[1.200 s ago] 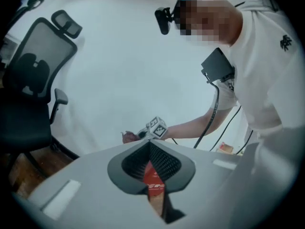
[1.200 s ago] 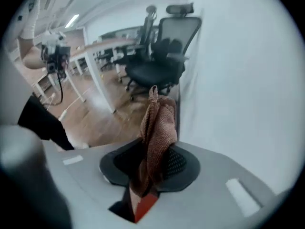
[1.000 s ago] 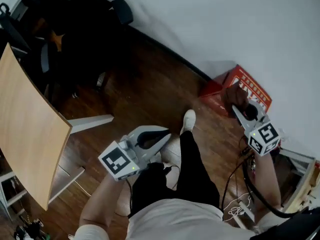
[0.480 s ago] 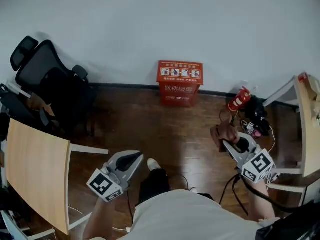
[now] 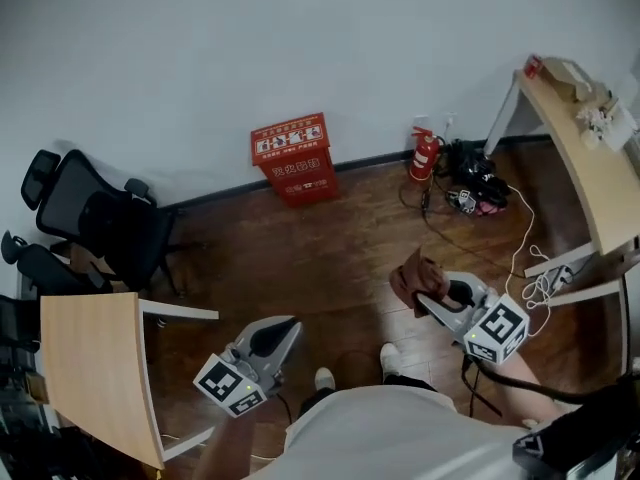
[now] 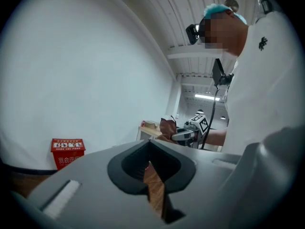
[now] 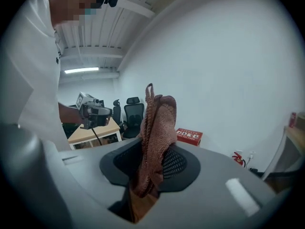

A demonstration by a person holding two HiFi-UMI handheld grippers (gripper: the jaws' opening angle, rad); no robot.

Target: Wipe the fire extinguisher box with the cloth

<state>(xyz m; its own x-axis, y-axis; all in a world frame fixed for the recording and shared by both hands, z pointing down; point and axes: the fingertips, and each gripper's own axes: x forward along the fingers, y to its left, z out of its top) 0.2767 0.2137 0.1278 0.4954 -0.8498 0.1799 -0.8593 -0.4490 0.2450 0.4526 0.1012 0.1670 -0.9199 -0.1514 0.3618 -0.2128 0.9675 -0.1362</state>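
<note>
Currently: wiping not yet begun. Fire extinguisher box (image 5: 293, 158) stands on the floor (image 5: 330, 238) against the foot of the wall (image 5: 300, 48), well apart from both grippers. Right gripper (image 5: 430, 294) is clamped on the brown cloth (image 5: 413, 276), which sticks up bunched above the jaws. Left gripper (image 5: 284, 329) is closed to a thin slit, with nothing in it. Judged remaining: the whole approach to the box, then every wiping pass. Head view alone gives the layout: a stretch of floor between grippers and box, and a red extinguisher (image 5: 424, 154) further along the wall. Right gripper view alone shows the cloth's knit pinched deep between the jaws. Left gripper view confirms its own jaws are empty.
</note>
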